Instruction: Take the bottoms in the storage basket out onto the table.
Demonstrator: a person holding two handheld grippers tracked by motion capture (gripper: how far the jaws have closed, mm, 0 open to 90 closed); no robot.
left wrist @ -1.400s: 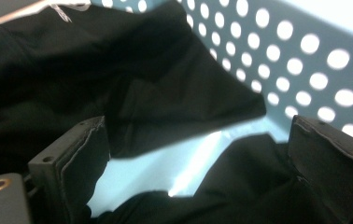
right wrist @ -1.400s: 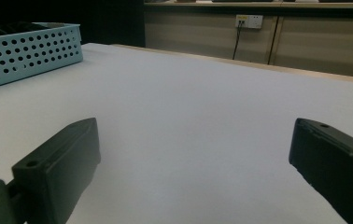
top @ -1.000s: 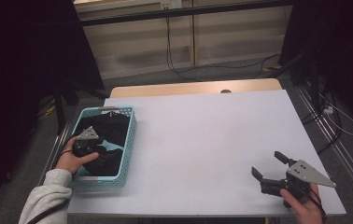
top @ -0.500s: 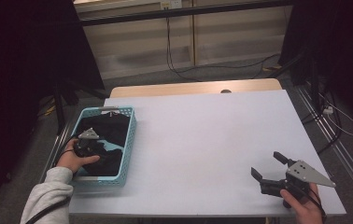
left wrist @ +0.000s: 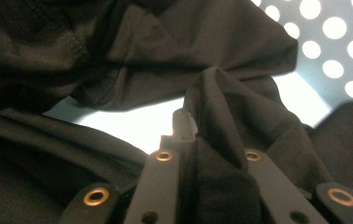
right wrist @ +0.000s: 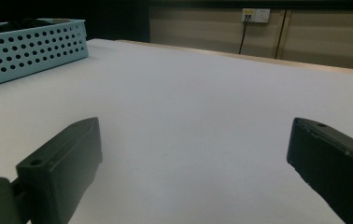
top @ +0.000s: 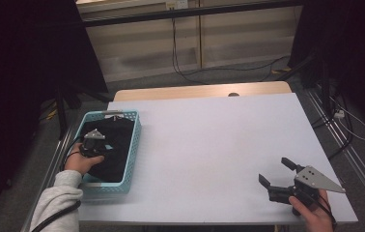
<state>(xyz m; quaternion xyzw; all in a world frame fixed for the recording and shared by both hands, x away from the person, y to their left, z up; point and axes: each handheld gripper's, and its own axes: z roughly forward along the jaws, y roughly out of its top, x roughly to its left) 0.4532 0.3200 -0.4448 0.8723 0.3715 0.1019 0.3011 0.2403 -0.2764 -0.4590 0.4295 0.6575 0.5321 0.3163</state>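
Observation:
A crumpled black cloth [top: 117, 145] lies in a light blue perforated basket [top: 135, 140] at the table's left edge. My left gripper [top: 93, 144] points down into the basket, held by a hand in a grey sleeve. In the left gripper view its jaws [left wrist: 207, 158] have just been closing and now pinch a raised fold of the black cloth [left wrist: 240, 107] between them. My right gripper [top: 274, 170] rests near the table's front right corner, open, with nothing between its fingers [right wrist: 193, 154].
The white table [top: 219, 140] stretches between the two grippers. The basket [right wrist: 30, 49] stands far off to the left in the right gripper view. Cables lie on the floor beyond the table, and a rail runs along its right side.
The left hand has shifted only slightly over the cloth in the basket. The right gripper has kept still.

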